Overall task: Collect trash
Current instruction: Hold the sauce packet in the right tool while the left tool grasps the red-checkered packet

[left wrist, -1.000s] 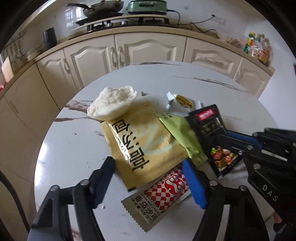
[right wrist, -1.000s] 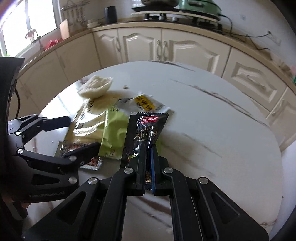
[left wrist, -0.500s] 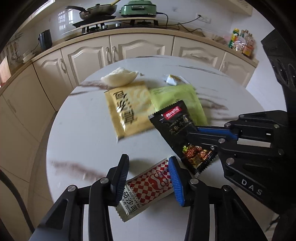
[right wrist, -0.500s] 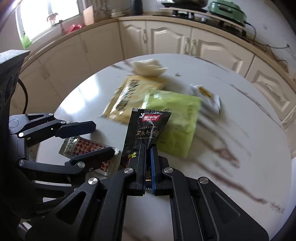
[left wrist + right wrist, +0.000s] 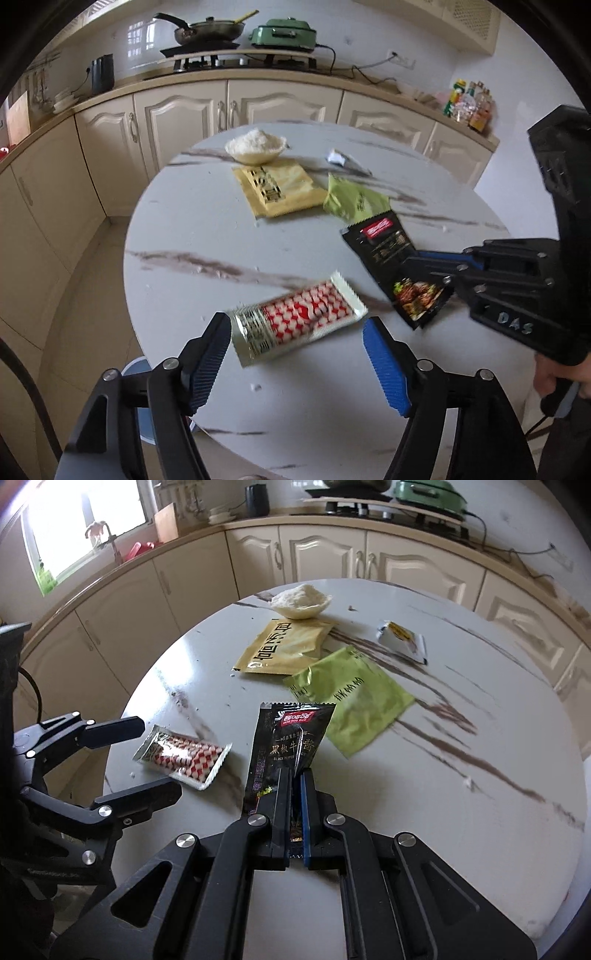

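Right tongs point(image 5: 294, 794) clamping shut on the black foil sauce sachet point(image 5: 288, 738), holding it upright off the round white marble desk point(image 5: 207, 229). Left tongs point(image 5: 297, 354) just been opening, standing wide, pads clear of the red-and-white checkered foil sachet point(image 5: 299, 317), which is blurred between the jaws, looking like dropping; whether touching the desk, not telling. Step in hand: gathering wrappers, probably toward the near edge. Next likely calling for releasing the black sachet near the checkered one, then reaching for what's beyond both tongs: flat yellow packet point(image 5: 284, 648), crumpled lime-green packet point(image 5: 351, 698), small white-and-yellow wrapper point(image 5: 400, 640), off-white crumbly bun piece point(image 5: 300, 601) farthest out. Bin not showing clearly; blue round shape point(image 5: 135, 369) under the desk edge by the left tongs, cut off, not identifying. Print on packets mostly unreadable.
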Available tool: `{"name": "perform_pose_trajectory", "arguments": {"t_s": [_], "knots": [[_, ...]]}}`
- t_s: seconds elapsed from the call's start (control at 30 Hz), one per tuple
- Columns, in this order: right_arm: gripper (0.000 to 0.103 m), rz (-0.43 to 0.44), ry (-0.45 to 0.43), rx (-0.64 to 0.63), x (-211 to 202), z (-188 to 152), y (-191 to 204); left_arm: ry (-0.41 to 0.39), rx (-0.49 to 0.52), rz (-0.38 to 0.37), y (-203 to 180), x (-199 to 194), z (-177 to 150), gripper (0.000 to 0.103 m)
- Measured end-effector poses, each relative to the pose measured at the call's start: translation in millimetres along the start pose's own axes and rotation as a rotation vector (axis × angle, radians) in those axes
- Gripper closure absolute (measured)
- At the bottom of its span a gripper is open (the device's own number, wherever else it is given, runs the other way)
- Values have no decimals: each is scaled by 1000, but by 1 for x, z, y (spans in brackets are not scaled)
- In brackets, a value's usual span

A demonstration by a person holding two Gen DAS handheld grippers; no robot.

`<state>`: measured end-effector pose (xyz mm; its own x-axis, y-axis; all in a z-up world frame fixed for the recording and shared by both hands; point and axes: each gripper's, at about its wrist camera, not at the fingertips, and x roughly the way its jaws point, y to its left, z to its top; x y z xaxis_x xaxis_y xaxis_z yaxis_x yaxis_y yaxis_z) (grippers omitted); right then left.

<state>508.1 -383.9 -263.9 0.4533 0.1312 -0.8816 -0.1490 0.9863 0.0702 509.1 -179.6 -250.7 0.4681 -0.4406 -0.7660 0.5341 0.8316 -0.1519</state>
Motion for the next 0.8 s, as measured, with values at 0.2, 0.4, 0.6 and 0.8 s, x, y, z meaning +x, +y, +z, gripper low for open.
{"name": "perform_pose_trajectory", "arguments": {"t_s": [0.2, 0.4, 0.6, 0.8], "knots": [[98, -8, -8, 20, -8, -7, -1, -6, 24, 31, -9, 3, 6, 33], [98, 1, -15, 32, -10, -6, -3, -6, 109, 59, -18, 15, 11, 44], [98, -1, -9, 52, 3, -3, -8, 24, 144, 12, -20, 18, 17, 75], [98, 9, -9, 55, 5, 0, -11, 0, 145, 47, -12, 18, 27, 73]]}}
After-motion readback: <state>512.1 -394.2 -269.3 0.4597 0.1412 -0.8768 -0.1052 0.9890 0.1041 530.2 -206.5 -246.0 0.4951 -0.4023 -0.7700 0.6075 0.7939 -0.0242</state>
